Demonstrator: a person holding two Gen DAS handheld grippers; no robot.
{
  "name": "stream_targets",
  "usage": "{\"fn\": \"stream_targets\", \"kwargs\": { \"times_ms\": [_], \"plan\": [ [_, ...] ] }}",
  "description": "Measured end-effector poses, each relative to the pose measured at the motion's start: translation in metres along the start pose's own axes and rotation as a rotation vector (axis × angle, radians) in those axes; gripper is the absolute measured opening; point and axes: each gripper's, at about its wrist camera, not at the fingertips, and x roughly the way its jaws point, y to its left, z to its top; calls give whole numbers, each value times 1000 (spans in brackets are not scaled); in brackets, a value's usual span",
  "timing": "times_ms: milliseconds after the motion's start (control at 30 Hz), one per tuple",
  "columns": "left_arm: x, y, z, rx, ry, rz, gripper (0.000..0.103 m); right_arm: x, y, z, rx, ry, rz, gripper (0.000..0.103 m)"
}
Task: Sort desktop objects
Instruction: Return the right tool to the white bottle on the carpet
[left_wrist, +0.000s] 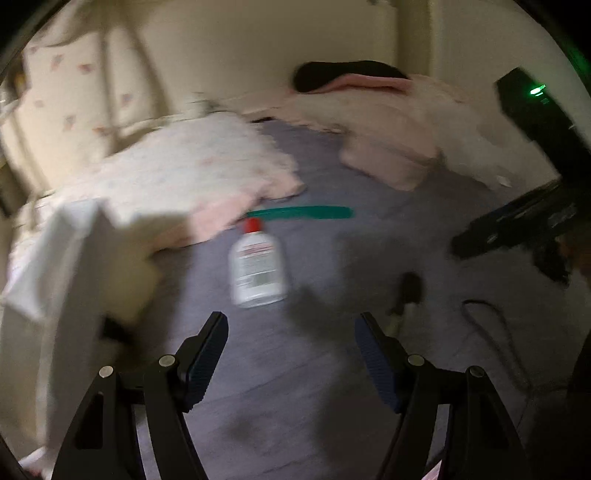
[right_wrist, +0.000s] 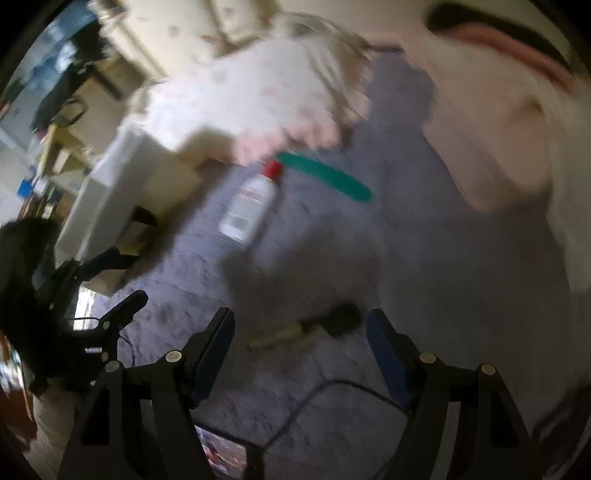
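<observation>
Both tools hang with fingers spread and nothing between them. The left gripper (left_wrist: 291, 325) points at a white bottle with a red cap (left_wrist: 256, 264) lying on its side mid-way across the grey bedsheet (left_wrist: 332, 369); its label is too blurred to read. The right gripper (right_wrist: 301, 321) sits just over a small brush (right_wrist: 295, 332), likely its pick. A teal comb (left_wrist: 303, 213) lies just beyond the bottle's cap, near the pink blanket (left_wrist: 184, 177).

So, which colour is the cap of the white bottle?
Red. The bottle cap shows best in the left wrist view.

Bottle (left_wrist: 257, 266) just before comb (left_wrist: 301, 213)
</observation>
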Motion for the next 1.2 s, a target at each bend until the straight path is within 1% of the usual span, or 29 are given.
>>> {"fn": "stream_targets", "kwargs": {
  "times_ms": [33,100,133,200,300,400,467,533,567,667,767,833,900,967,1033,1067,1100,1133,1167,1200],
  "plan": [
    [12,-9,2,7,5,-36,69,8,-7,-3,36,23,-5,73],
    [27,-17,3,15,22,-70,69,24,-18,-6,84,66,6,73],
    [35,-22,2,24,27,-73,69,29,-20,-7,95,80,8,73],
    [45,-27,-1,31,41,-52,69,46,-23,-8,110,124,-18,73],
    [48,-22,-10,26,39,-35,69,62,-31,-8,154,150,-60,73],
    [47,-12,-18,3,39,-30,69,73,-35,-1,234,157,-26,73],
    [46,-2,-23,-12,54,-10,69,81,-34,5,292,161,22,73],
    [47,7,-27,-19,61,23,69,87,-31,7,320,169,44,73],
    [47,11,-28,-26,61,27,69,91,-31,7,328,175,37,73],
    [45,23,-30,-70,54,22,69,100,-27,5,333,203,-21,73],
    [44,25,-30,-79,43,16,69,113,-23,-1,340,231,-57,73],
    [46,25,-31,-68,49,26,69,122,-16,-2,301,227,-103,73],
    [50,25,-32,-64,56,36,69,125,-7,-4,238,201,-142,72],
    [53,28,-33,-69,59,40,69,127,5,-6,145,177,-195,64],
    [54,30,-32,-79,59,45,69,123,16,-7,61,140,-228,38],
    [54,30,-32,-81,57,46,69,121,19,-7,37,141,-246,33],
    [53,31,-32,-81,55,45,69,120,20,-7,29,137,-254,23],
    [52,31,-31,-81,52,48,69,117,20,-7,27,129,-248,16],
    [52,32,-31,-80,51,52,69,114,20,-7,29,123,-230,16],
    [52,33,-31,-80,49,56,69,110,19,-8,35,116,-205,12]
  ]
}}
